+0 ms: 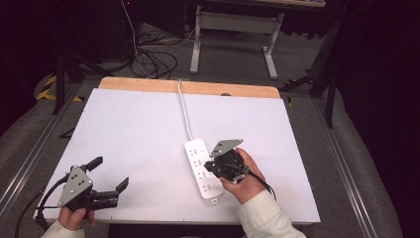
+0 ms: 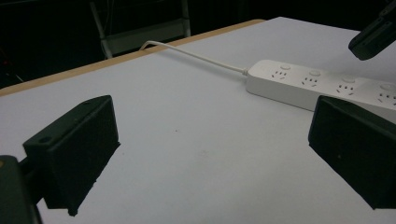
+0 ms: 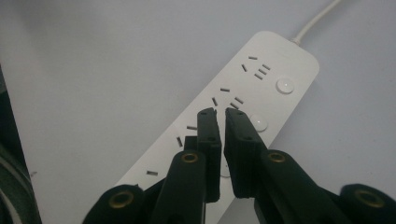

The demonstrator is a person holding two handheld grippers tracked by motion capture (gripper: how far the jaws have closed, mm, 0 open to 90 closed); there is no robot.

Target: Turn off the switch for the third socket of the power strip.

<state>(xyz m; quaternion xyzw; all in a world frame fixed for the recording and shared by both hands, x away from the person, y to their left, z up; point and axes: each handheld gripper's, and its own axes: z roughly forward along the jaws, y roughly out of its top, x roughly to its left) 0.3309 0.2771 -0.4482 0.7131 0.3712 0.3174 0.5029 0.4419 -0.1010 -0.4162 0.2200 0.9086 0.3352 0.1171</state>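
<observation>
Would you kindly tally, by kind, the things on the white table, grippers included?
Power strip: 1
Grippers: 2, the left gripper with jaws wide apart, the right gripper nearly shut over the strip
Total: 3

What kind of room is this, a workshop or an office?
Probably a lab or test room: a white-topped table with just a power strip on it, a person holding a gripper over the strip, and loose cables on the carpeted floor.

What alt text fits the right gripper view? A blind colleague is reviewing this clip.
Two black jaws of the right gripper, nearly closed with nothing between them, point down over a white power strip on a white table, near one round button.
</observation>
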